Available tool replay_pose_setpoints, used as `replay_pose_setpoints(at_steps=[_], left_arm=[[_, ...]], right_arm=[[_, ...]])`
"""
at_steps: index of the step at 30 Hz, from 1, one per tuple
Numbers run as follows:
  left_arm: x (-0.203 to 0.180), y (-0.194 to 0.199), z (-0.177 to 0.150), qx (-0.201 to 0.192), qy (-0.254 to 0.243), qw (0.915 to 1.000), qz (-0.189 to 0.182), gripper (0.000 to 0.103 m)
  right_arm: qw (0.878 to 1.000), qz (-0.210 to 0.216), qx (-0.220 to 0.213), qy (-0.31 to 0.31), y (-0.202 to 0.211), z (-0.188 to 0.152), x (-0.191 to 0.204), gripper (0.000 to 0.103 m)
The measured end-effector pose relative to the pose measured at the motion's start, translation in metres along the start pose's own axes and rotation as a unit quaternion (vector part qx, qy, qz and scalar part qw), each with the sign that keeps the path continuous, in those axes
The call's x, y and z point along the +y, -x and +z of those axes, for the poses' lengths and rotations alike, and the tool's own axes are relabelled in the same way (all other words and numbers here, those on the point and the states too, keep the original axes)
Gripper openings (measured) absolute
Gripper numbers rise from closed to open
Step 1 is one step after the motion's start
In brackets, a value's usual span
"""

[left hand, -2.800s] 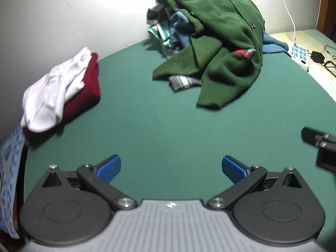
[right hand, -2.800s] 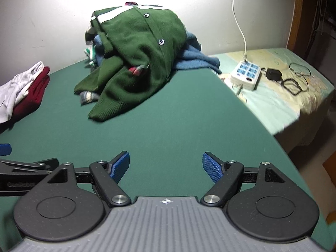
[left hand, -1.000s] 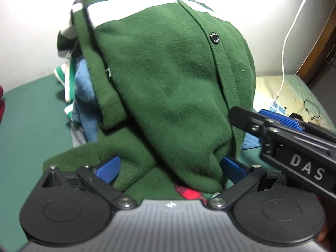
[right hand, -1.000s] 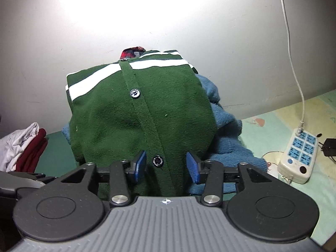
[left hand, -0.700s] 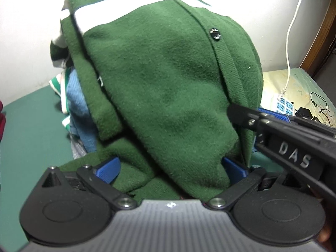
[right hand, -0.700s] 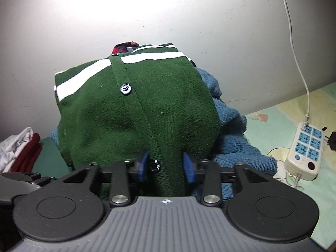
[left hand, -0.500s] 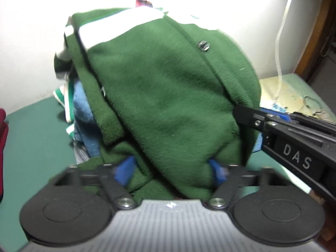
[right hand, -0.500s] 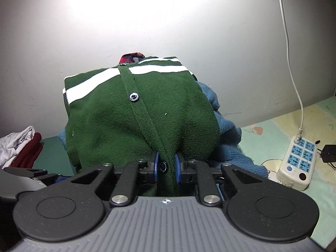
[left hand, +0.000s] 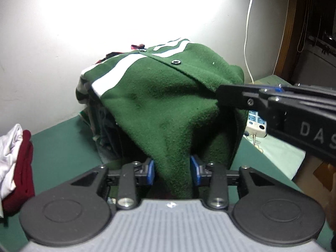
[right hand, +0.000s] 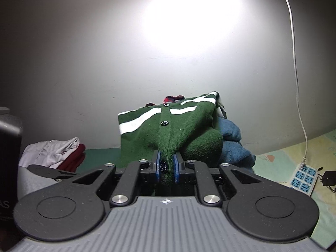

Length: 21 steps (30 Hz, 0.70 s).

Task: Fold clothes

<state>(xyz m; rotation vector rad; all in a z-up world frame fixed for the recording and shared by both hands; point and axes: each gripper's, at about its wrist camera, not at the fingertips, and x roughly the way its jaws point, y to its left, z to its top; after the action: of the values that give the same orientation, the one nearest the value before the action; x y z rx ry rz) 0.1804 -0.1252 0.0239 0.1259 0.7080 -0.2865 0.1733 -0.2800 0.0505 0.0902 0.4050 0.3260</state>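
Two grippers are on the green cardigan point(left hand: 168, 109) at once. Your left gripper point(left hand: 172, 171), low in the middle of the left wrist view, has just been closing and its blue pads point(left hand: 150, 171) now squeeze a thick fold of the cardigan's lower edge. Your right gripper point(right hand: 167, 166), at the centre of the right wrist view, has just been closing too — its pads point(right hand: 158, 166) are nearly together, pinching the button strip with a dark button point(right hand: 163, 165) caught between them. From the left wrist view that right gripper reaches in from the right edge to the cardigan's front. The cardigan drapes over a heap of clothes point(right hand: 231, 145) at mid-frame on the green table point(left hand: 63, 147). A white and dark red stack point(left hand: 14, 163) sits at the left edge — well apart from the heap.
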Motion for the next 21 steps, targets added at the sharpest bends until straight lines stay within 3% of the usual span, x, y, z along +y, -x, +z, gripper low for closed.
replay_pose_setpoints(at_steps=[4, 7, 14, 21], left_arm=[[-0.001, 0.03, -0.039, 0.008, -0.013, 0.9999, -0.005, 0.064], [-0.007, 0.048, -0.071, 0.033, -0.017, 0.9993, -0.007, 0.063], [0.002, 0.059, -0.125, 0.087, 0.031, 0.9957, 0.005, 0.064], [-0.007, 0.084, -0.151, 0.093, 0.05, 0.9944, 0.002, 0.073]], right_arm=[[1.0, 0.01, 0.018, 0.01, 0.035, -0.013, 0.014, 0.013], [0.999, 0.017, 0.026, 0.009, 0.063, -0.027, 0.025, 0.013], [0.997, 0.031, 0.068, 0.012, 0.104, -0.054, 0.045, 0.013], [0.992, 0.055, 0.114, 0.026, 0.149, -0.076, 0.052, 0.013]])
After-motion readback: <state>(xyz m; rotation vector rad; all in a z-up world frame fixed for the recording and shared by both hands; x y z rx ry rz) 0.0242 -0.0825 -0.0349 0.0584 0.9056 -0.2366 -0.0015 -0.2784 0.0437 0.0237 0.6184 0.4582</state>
